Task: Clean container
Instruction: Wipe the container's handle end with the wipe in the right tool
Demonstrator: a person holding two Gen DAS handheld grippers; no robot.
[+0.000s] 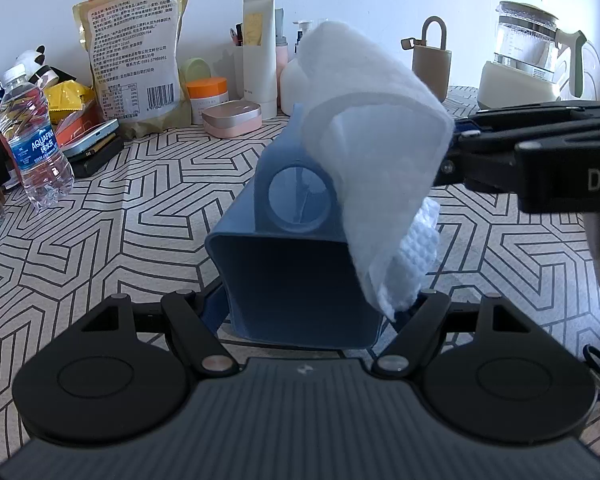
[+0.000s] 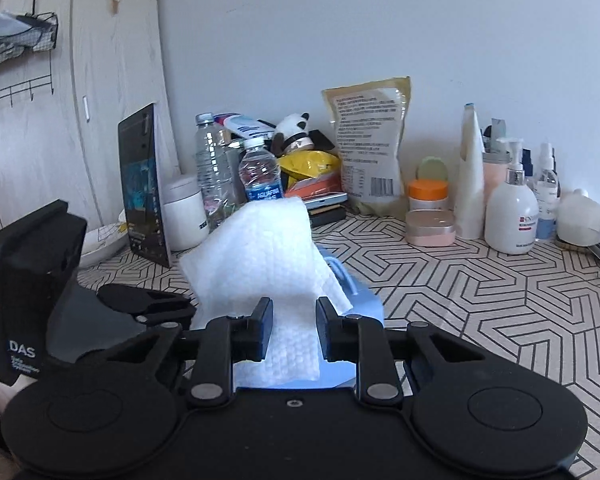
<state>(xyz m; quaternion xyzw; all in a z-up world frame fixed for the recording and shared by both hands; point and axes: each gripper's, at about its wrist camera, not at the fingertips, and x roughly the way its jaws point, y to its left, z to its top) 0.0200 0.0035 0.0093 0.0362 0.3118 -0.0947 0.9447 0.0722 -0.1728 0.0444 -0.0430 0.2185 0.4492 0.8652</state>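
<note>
A blue plastic container (image 1: 284,280) lies tipped on its side, its round window facing up, and my left gripper (image 1: 312,304) is shut on it at the near end. A white cloth (image 1: 364,92) arches over the container's top and right side. My right gripper (image 1: 456,148) reaches in from the right and is shut on the cloth. In the right wrist view the cloth (image 2: 260,248) bunches between the right gripper's (image 2: 294,326) pads, with the blue container (image 2: 364,304) showing underneath and the left gripper's body at the left.
The table wears a black-and-white patterned cloth (image 1: 120,220). Along the back wall stand a water bottle (image 1: 32,136), a snack bag (image 1: 136,52), a pink case (image 1: 232,118), a glass kettle (image 1: 532,48), a pump bottle (image 2: 510,208) and a dark screen (image 2: 144,184).
</note>
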